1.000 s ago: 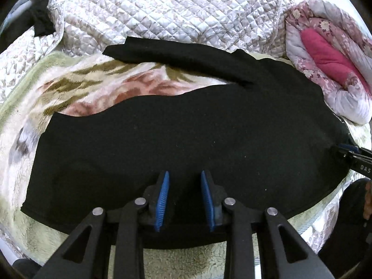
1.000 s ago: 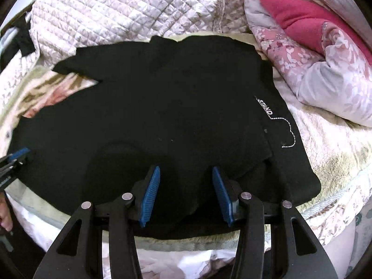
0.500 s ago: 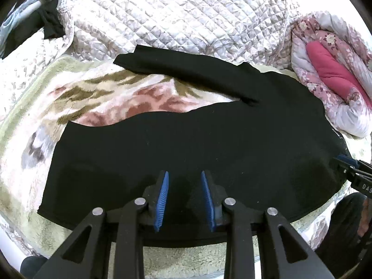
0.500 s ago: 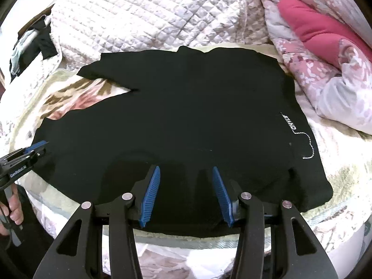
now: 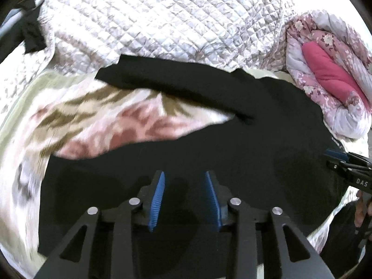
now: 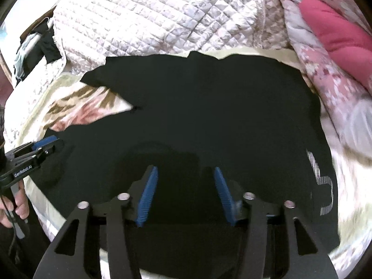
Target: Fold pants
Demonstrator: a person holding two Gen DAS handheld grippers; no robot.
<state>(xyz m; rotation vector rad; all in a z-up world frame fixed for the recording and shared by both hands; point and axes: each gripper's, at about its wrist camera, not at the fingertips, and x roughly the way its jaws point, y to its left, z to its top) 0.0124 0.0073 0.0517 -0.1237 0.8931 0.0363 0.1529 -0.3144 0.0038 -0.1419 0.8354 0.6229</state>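
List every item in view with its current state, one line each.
Black fabric pants: spread flat on the bed, legs apart, not yet folded.
Left gripper: jaws just opening, nothing gripped.
Right gripper: jaws just opening, nothing gripped.
Pink floral quilt: bundled beside the pants.

The white lettering (image 6: 322, 181) on the black pants (image 6: 209, 121) smears unreadably (motion blur); the gripper frames hide their near hem.

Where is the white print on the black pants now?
In the right wrist view, the white print sits on the right edge of the black pants, near the pink floral quilt.
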